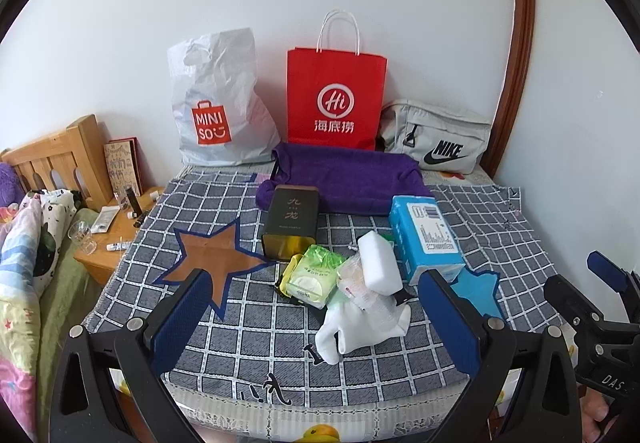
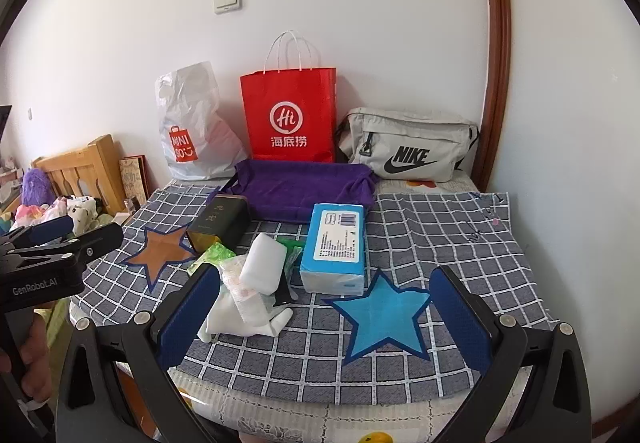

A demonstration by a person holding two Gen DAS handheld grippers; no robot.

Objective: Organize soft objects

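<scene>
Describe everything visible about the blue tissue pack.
The tissue pack is a soft rectangular block in light blue plastic wrap, sealed, with a white printed label and barcode on its top face. It lies flat on the checked cloth, just in front of the purple tray and behind the blue star. A white sponge lies close on its left. Neither gripper touches it.
</scene>
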